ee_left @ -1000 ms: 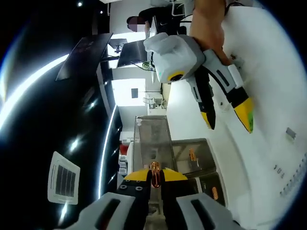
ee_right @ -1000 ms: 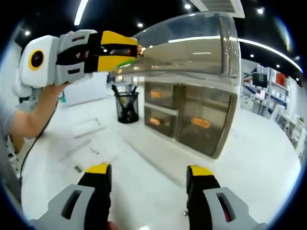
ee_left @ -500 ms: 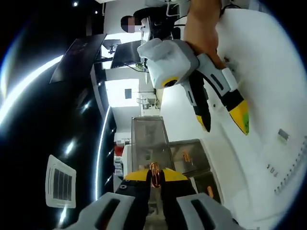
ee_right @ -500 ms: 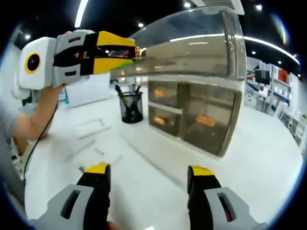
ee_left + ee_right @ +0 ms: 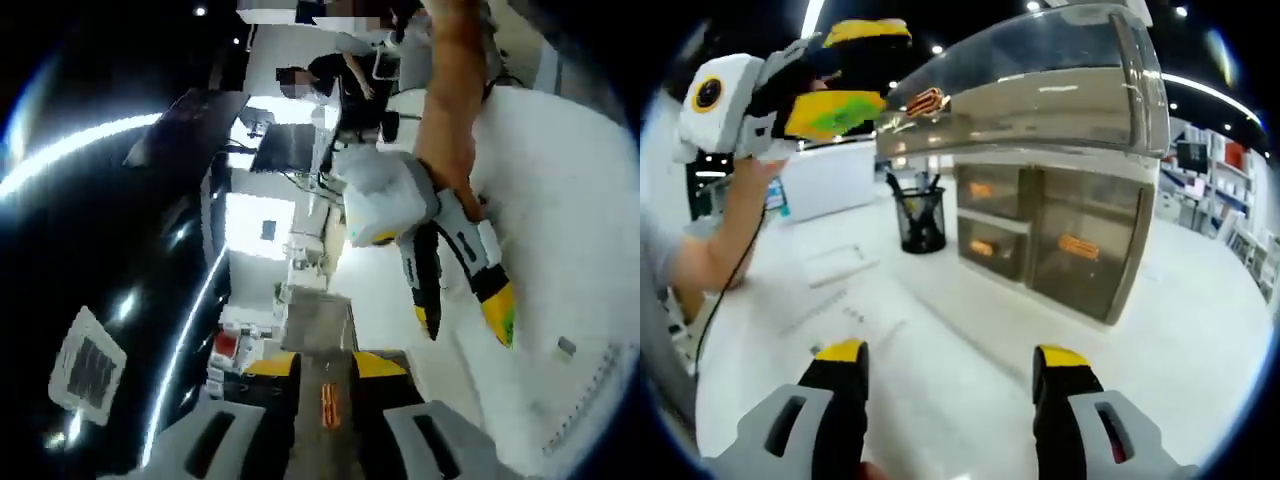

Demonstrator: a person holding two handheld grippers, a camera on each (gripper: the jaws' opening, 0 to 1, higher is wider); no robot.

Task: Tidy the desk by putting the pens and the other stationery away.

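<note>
Two hand-held grippers. The left hand-held gripper (image 5: 855, 75) hovers at the top of the clear drawer organizer (image 5: 1060, 200), its yellow jaws parted and holding nothing; in its own view the left hand-held gripper (image 5: 325, 365) straddles one small orange clip (image 5: 330, 405) lying loose on the organizer's top tray. That clip (image 5: 925, 100) sits just beyond the jaw tips. The right hand-held gripper (image 5: 950, 360) hangs wide open and empty above the white surface (image 5: 940, 400); the same right hand-held gripper (image 5: 465, 305) shows gripped by a hand. Three drawers each show orange contents. One black mesh pen cup (image 5: 921, 220) with dark pens stands near the organizer's left end. No legible writing
</note>
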